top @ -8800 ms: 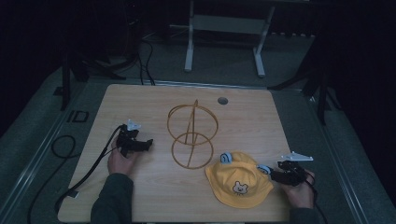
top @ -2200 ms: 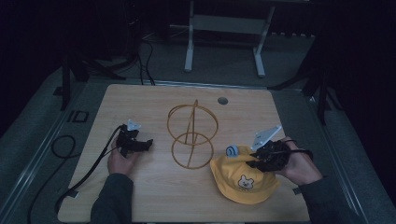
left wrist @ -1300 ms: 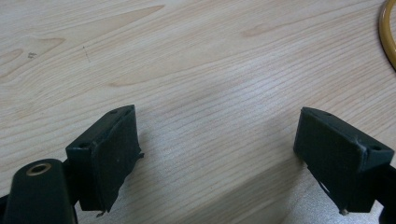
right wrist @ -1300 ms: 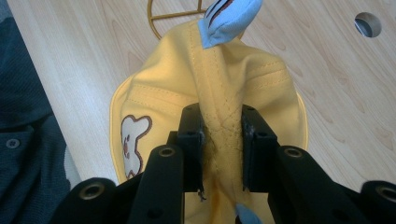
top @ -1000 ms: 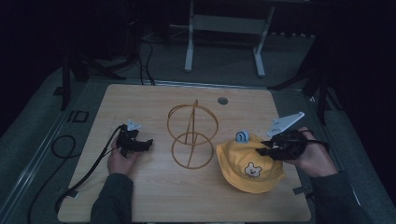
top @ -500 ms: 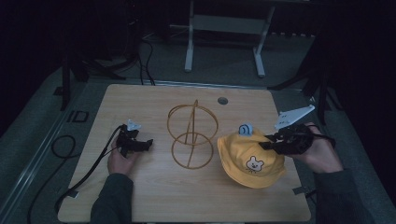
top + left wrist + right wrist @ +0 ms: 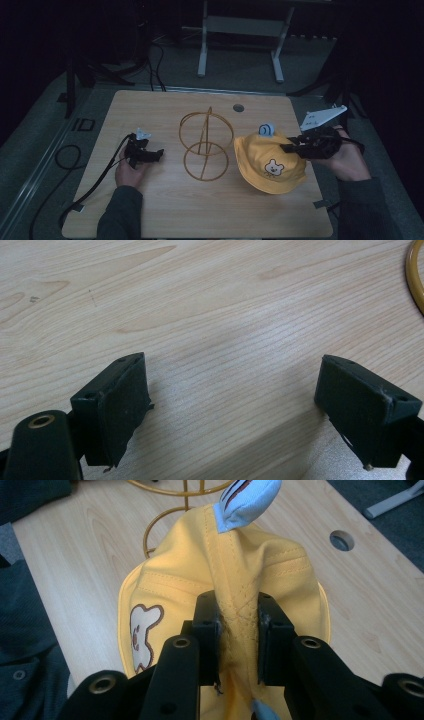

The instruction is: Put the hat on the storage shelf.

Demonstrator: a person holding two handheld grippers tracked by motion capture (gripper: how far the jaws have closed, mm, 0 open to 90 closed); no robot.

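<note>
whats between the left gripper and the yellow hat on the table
In the high view, the gold wire stand stands between the left gripper and the yellow hat, which the right gripper pinches; otherwise bare wood.

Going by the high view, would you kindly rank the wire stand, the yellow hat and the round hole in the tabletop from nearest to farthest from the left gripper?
From the left gripper:
1. Wire stand, just to its right at mid-table.
2. Round hole, beyond the stand, toward the table's far edge.
3. Yellow hat, on the right side, pinched in the right gripper.
</note>
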